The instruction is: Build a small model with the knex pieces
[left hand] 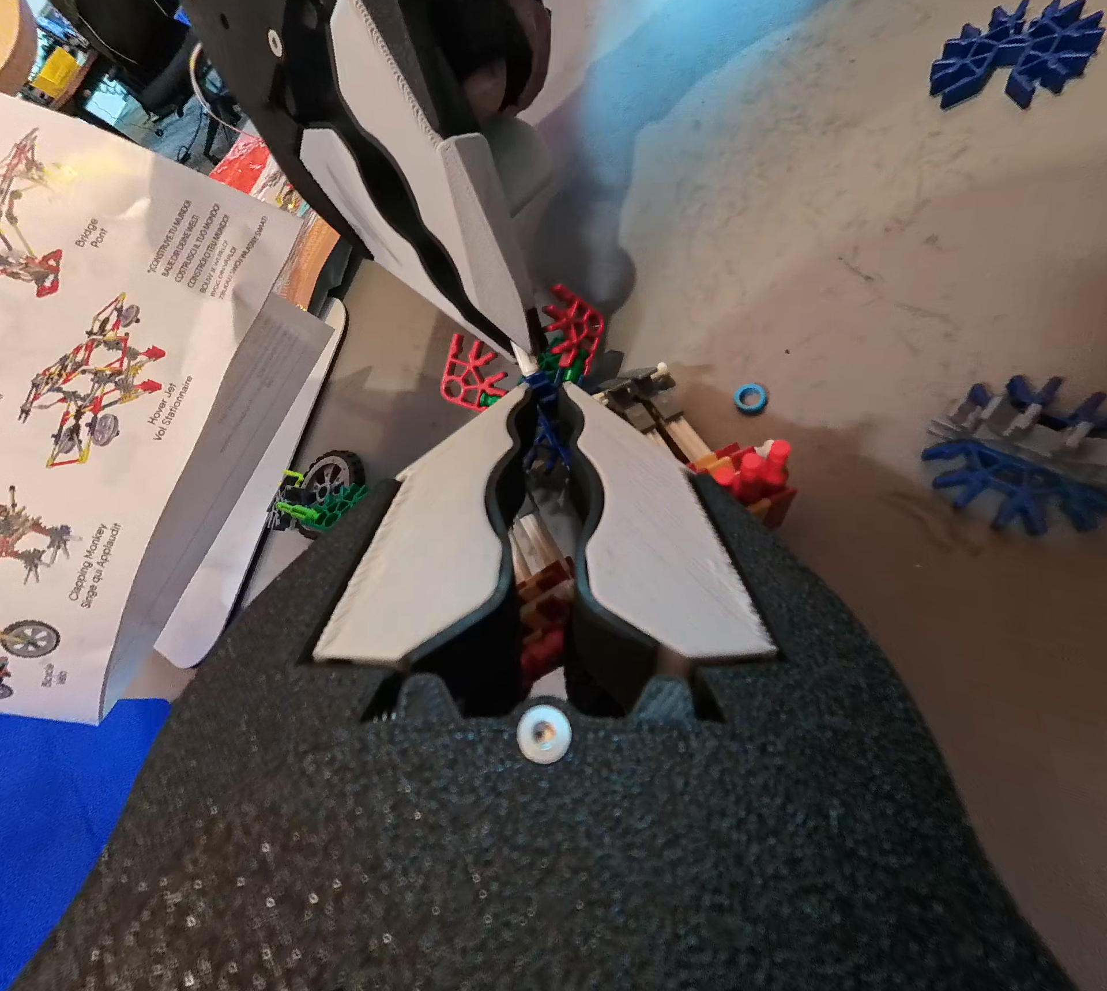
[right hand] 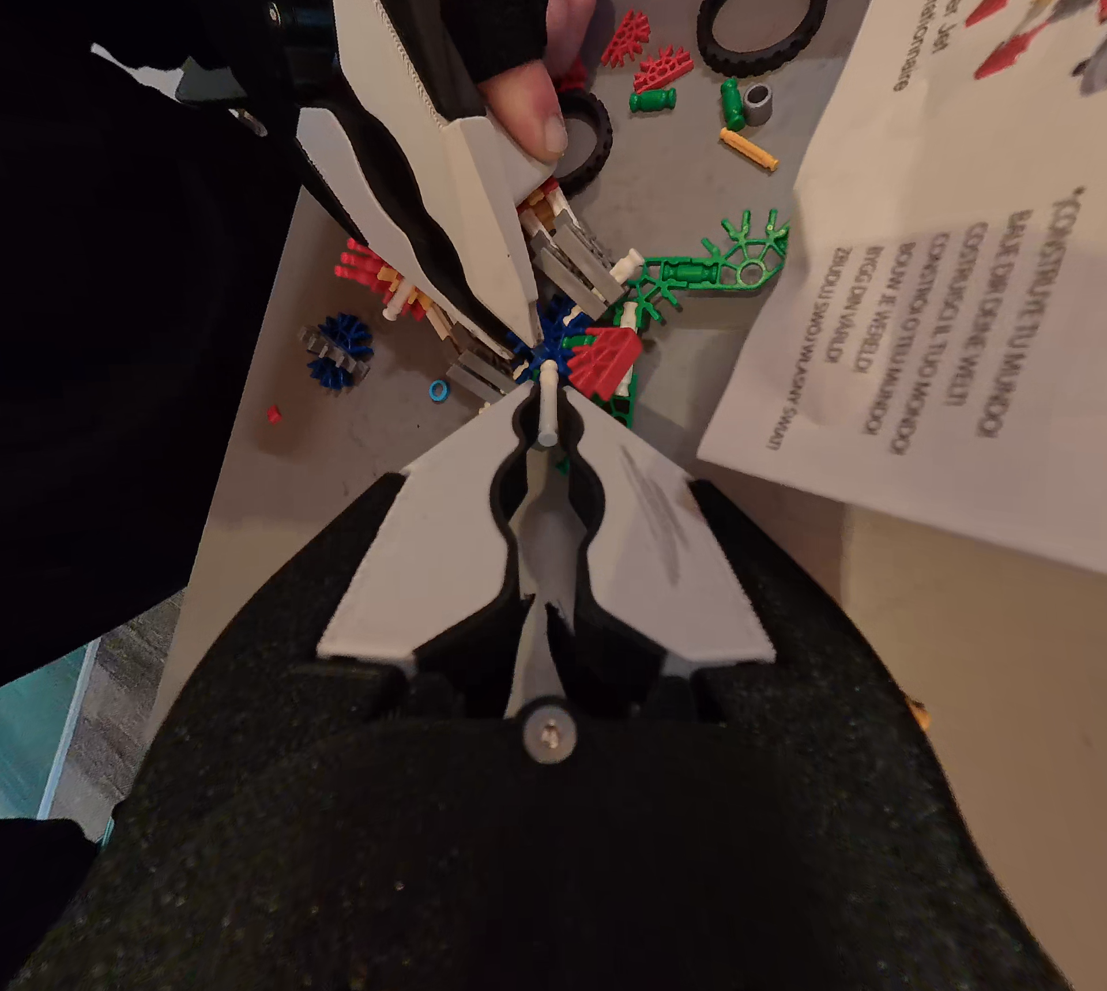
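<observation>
In the left wrist view my left gripper (left hand: 542,392) is shut on a blue snowflake connector (left hand: 542,426) that is part of a small build of red connectors (left hand: 574,320), green pieces and grey pieces (left hand: 641,393) on the table. My right gripper (left hand: 522,350) comes in from the upper left, shut on a short white rod (left hand: 527,363) whose end meets the blue connector. In the right wrist view my right gripper (right hand: 548,392) holds the white rod (right hand: 548,414), pointing at the blue connector (right hand: 554,333). The left gripper (right hand: 526,342) grips that connector from the upper left.
A printed instruction sheet (left hand: 120,363) lies beside the build (right hand: 928,243). Loose parts lie around: blue connector clusters (left hand: 1018,52), light blue rings (left hand: 750,398), a small wheel (left hand: 332,477), a black tyre (right hand: 761,10), green rods (right hand: 652,100), a yellow rod (right hand: 749,147), a green connector chain (right hand: 737,255). Both grippers' tips are close together, under 4 cm apart.
</observation>
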Motion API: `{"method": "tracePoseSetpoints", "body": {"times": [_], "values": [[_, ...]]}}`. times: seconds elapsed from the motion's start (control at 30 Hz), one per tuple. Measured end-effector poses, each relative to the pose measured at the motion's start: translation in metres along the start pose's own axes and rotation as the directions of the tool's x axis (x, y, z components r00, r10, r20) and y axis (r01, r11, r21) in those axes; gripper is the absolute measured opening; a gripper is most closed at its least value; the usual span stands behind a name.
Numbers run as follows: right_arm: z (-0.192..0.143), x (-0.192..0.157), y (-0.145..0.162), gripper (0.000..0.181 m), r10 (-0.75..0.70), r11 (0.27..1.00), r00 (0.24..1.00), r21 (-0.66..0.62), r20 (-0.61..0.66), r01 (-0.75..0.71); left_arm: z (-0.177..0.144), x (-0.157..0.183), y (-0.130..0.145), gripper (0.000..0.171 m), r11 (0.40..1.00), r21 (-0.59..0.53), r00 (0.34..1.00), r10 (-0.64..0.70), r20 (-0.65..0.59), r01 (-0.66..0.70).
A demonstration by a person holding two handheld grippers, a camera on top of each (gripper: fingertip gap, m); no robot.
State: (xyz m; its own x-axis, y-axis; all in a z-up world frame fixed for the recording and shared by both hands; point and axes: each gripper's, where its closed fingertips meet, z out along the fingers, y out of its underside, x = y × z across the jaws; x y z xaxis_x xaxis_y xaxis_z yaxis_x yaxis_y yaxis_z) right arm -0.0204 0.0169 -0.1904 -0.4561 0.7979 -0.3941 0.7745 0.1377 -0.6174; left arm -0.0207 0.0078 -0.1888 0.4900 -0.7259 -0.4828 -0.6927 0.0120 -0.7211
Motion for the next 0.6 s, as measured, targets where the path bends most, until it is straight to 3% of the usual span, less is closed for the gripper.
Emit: {"method": "tracePoseSetpoints", "body": {"times": [0.6], "values": [[0.0023, 0.0040, 0.0001, 0.003, -0.065, 0.973, 0.995, -0.227, -0.079, 0.046, -0.0002, -0.0017, 0.0014, 0.005, 1.000, -0.001, 1.000, -0.013, 0.000, 0.013]]}}
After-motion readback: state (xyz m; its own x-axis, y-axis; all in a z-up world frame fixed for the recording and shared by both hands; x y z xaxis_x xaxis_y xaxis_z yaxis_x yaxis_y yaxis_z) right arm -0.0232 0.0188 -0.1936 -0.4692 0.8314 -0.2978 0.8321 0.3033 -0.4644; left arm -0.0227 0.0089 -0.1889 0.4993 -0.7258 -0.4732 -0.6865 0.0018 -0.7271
